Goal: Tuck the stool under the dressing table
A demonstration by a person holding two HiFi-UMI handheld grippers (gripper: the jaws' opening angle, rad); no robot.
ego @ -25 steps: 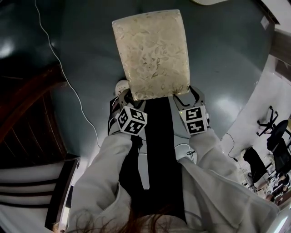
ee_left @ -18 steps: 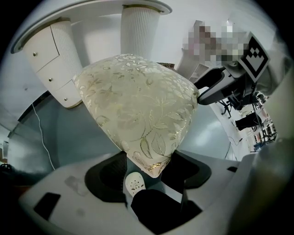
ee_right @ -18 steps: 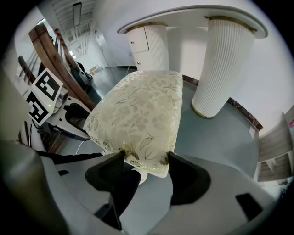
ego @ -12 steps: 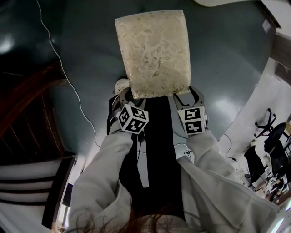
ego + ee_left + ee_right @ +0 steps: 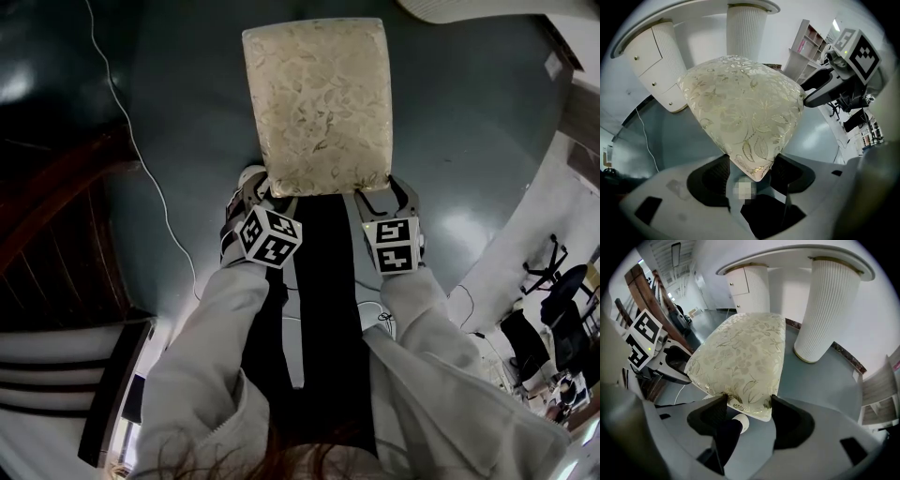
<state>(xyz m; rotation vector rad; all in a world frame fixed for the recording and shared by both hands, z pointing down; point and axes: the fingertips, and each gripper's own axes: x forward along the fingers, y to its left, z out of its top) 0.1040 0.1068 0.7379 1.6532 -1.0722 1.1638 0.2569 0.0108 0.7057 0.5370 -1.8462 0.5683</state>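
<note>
The stool (image 5: 319, 103) has a cream cushion with a gold leaf pattern and stands on the dark floor in front of me. My left gripper (image 5: 267, 194) is shut on the cushion's near left corner (image 5: 750, 164). My right gripper (image 5: 375, 192) is shut on the near right edge (image 5: 749, 401). The white dressing table (image 5: 469, 7) shows as a curved edge at the head view's top. Its fluted legs (image 5: 745, 28) (image 5: 829, 305) and a drawer unit (image 5: 656, 65) stand just beyond the stool. The stool's legs are hidden under the cushion.
A white cable (image 5: 141, 159) trails across the floor on the left. Dark wooden furniture (image 5: 47, 216) fills the left side. Office chairs (image 5: 562, 300) stand far right, and a white shelf unit (image 5: 806, 47) is behind the table.
The stool and both grippers have edged forward toward the dressing table, whose edge now shows more at the top. Both grips are unchanged.
</note>
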